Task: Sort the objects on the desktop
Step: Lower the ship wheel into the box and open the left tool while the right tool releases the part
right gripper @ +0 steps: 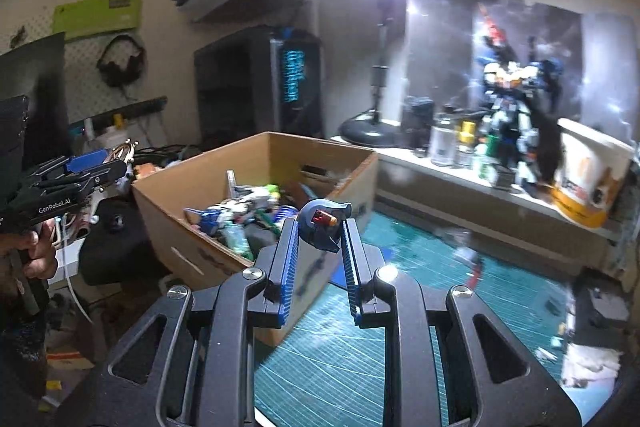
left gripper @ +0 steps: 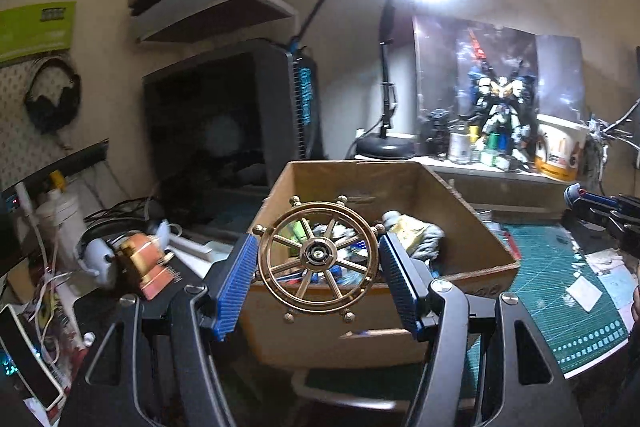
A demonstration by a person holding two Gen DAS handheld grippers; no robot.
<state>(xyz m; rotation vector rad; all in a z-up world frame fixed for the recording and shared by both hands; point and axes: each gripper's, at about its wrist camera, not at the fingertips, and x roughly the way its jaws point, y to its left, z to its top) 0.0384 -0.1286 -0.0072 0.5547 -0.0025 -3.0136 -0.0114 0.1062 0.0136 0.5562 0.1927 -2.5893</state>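
A small brass ship's wheel (left gripper: pixel 318 255) hangs between the blue pads of my left gripper (left gripper: pixel 316 259), which is shut on its rim, just in front of an open cardboard box (left gripper: pixel 472 223). The box holds several mixed toy parts. In the right wrist view my right gripper (right gripper: pixel 320 231) is shut on a dark blue plastic model part (right gripper: pixel 322 223) with a red and orange tip, held near the right side of the cardboard box (right gripper: pixel 176 223). My left gripper (right gripper: pixel 90 163) shows at the left edge there, with a hand below it.
A green cutting mat (right gripper: pixel 400 307) covers the desk to the right of the box. Behind stand a dark PC case (left gripper: pixel 224 123), a lamp base (left gripper: pixel 384 147), bottles, a robot model figure (left gripper: pixel 500 107) and a white bucket (right gripper: pixel 588 171). Headset, cables and a brass-and-orange object (left gripper: pixel 140 259) crowd the left.
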